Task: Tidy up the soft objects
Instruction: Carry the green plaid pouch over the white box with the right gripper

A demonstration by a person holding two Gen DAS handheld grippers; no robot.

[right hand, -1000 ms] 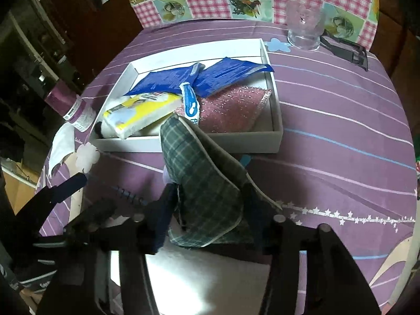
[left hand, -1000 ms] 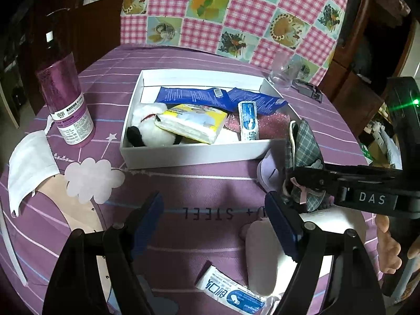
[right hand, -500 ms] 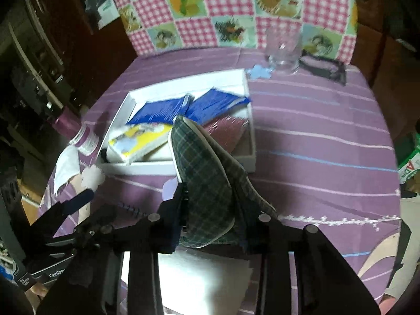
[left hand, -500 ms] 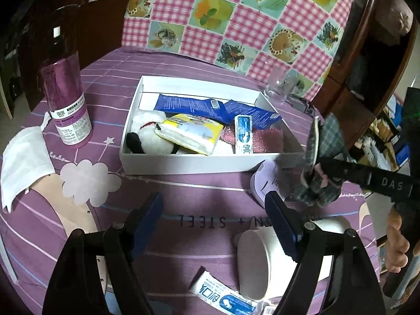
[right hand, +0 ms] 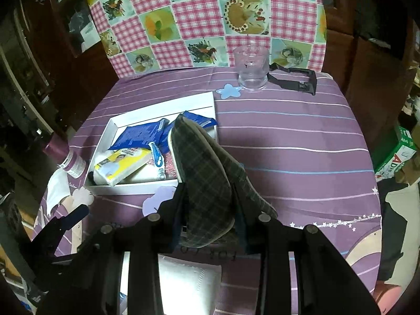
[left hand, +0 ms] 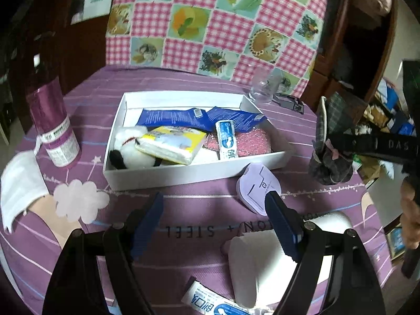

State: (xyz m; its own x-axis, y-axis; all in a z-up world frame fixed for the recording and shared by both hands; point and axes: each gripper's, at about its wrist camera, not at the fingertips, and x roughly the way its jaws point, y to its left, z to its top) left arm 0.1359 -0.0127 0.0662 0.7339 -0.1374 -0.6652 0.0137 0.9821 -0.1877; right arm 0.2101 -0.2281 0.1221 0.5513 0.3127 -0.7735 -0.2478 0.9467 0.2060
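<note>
We squeezed the slipper tighter a moment ago and lifted it off the table; our right gripper now pinches it, just near the box. Next it can go in. Our left gripper stays spread, empty.

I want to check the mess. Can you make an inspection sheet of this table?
Surface: round table, purple striped cloth.
Job's things: white box holding plush toy, tissue pack, blue packets; plaid slipper lifted off the table; mask; white roll.
Clutter: purple bottle, glass, black clip.
Tongs: left tongs open, empty; right tongs shut on slipper.
Cables: nothing seen.
Surroundings: checked cloth, dark cupboards.
</note>
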